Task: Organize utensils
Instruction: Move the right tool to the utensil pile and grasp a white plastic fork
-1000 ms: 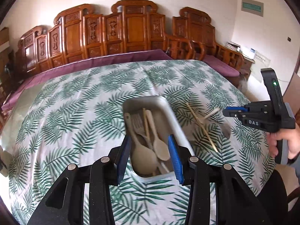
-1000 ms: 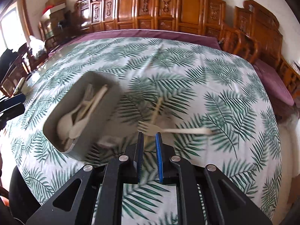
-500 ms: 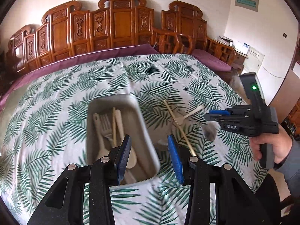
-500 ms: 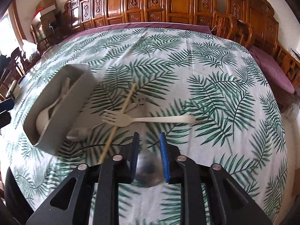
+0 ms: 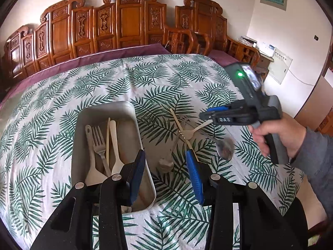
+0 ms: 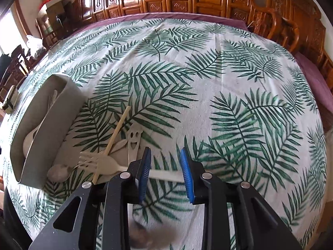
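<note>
Cream fork (image 6: pixel 108 163) now betw. right tool (image 6: pixel 165 174) pads, opening wider vs 1 s ago.

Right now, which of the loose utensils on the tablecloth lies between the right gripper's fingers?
The cream plastic fork: its handle crosses between the opening right gripper, untouched. The wooden chopstick and small metal spoon lie left, outside it.

Both views are shot from fisheye cams mounted behind the fingers and tilted down at the table (image 5: pixel 62 95). In the left view the tray (image 5: pixel 97 112) is seen close, lower left of centre, with the right gripper (image 5: pixel 205 115) at the right edge. The right view is held nearer the cloth; the tray (image 6: pixel 52 129) is pushed to the left edge. Tray, fork (image 6: pixel 100 162) and chopstick (image 6: pixel 118 125) are shared.
</note>
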A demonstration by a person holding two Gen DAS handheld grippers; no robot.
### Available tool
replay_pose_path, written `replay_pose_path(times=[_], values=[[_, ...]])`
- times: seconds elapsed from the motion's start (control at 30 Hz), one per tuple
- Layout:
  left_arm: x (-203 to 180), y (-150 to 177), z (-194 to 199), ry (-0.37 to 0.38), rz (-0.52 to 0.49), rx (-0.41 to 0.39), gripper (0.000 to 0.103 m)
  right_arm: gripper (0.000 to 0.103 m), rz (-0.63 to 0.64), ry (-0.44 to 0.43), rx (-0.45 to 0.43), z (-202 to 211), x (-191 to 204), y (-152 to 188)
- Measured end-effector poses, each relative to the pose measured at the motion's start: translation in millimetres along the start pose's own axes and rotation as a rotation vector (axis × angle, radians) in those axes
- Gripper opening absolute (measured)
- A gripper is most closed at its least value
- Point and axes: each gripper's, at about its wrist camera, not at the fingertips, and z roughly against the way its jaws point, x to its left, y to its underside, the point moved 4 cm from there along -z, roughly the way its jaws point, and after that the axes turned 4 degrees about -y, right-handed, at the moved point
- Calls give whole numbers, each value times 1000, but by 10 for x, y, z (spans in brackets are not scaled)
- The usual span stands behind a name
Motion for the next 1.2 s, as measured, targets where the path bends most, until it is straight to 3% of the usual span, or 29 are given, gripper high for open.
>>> replay_pose_path(times=[0.3,0.5,0.57,0.63,1.0,1.17,1.2], values=[[-62,40,-60,9,-5,17,39,32,-41,-93,66,-4,-72,101],[-108,59,-60,17,-8,20,39,33,38,-103,70,90,102,285],[-138,64,-62,18,-12,22,39,40,68,-109,63,122,170,303],[-162,67,-60,19,-15,23,39,44,102,-106,60,147,236,314],[-190,100,-75,18,-19,31,39,44,260,-7,109,73,413,402],[-215,103,-75,21,-22,31,39,15,244,-19,107,97,359,399],[-223,104,-79,22,-23,32,39,13,239,-22,106,110,345,401]])
